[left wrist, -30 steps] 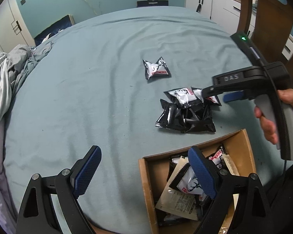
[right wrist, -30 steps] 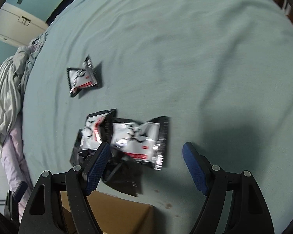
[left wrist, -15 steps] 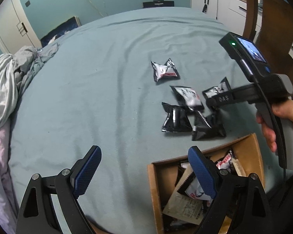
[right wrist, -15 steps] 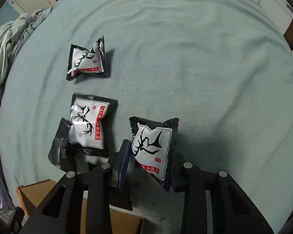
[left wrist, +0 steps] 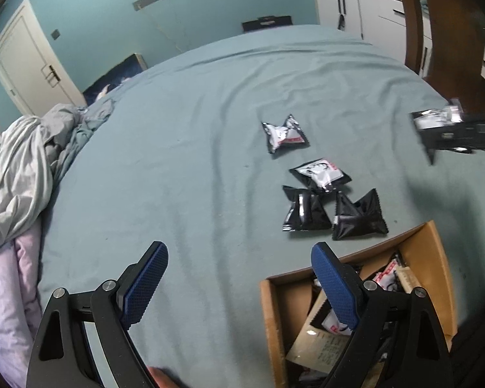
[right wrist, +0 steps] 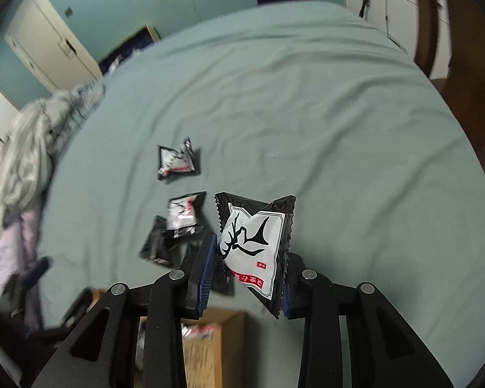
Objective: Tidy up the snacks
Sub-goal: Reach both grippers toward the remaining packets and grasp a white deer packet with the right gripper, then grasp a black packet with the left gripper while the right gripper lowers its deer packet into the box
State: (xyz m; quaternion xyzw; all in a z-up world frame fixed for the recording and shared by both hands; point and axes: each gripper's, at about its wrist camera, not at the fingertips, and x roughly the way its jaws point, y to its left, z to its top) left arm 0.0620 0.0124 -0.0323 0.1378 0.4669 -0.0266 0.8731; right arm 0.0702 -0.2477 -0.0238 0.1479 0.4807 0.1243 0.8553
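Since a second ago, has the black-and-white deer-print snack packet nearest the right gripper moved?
Yes. The deer-print packet is now clamped in the right gripper and lifted off the teal bedspread, away from the packets beside the cardboard box.

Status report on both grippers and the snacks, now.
Right gripper shut on a deer-print snack packet, lifted off the bed. Left gripper open, empty. Four packets left on the sheet; cardboard box unobstructed.
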